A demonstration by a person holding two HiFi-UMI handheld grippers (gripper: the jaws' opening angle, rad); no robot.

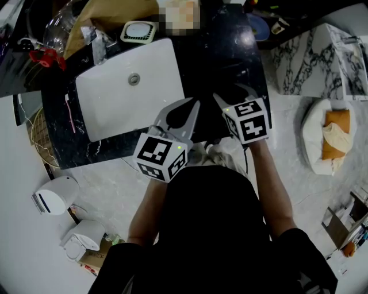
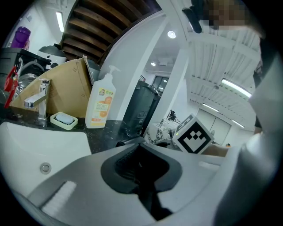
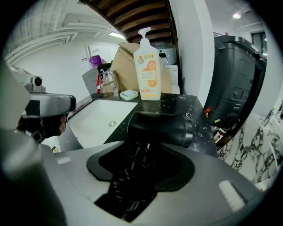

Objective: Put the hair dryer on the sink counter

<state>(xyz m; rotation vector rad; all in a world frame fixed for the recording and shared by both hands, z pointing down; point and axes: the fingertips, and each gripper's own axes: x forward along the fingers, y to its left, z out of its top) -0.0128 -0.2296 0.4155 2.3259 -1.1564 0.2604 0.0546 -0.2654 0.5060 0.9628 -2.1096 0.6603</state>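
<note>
A black hair dryer [image 3: 159, 128] has its ribbed handle between the jaws of my right gripper [image 3: 141, 176], which is shut on it. Its barrel hangs just over the black marble sink counter [image 3: 185, 106], right of the white basin [image 3: 101, 119]. In the head view the hair dryer [image 1: 233, 95] is a dark shape above the counter's front right part, with the right gripper [image 1: 225, 106] below it. My left gripper [image 1: 185, 112] hovers at the basin's front right corner, jaws together, with nothing clearly in them. The left gripper [image 2: 141, 170] faces the counter.
An orange soap bottle [image 3: 149, 73], a soap dish [image 1: 138, 31], a faucet [image 2: 37, 99] and a cardboard box [image 1: 109, 14] stand at the counter's back. A pink toothbrush [image 1: 70, 112] lies left of the basin. A tall black bin [image 3: 236, 84] stands to the right.
</note>
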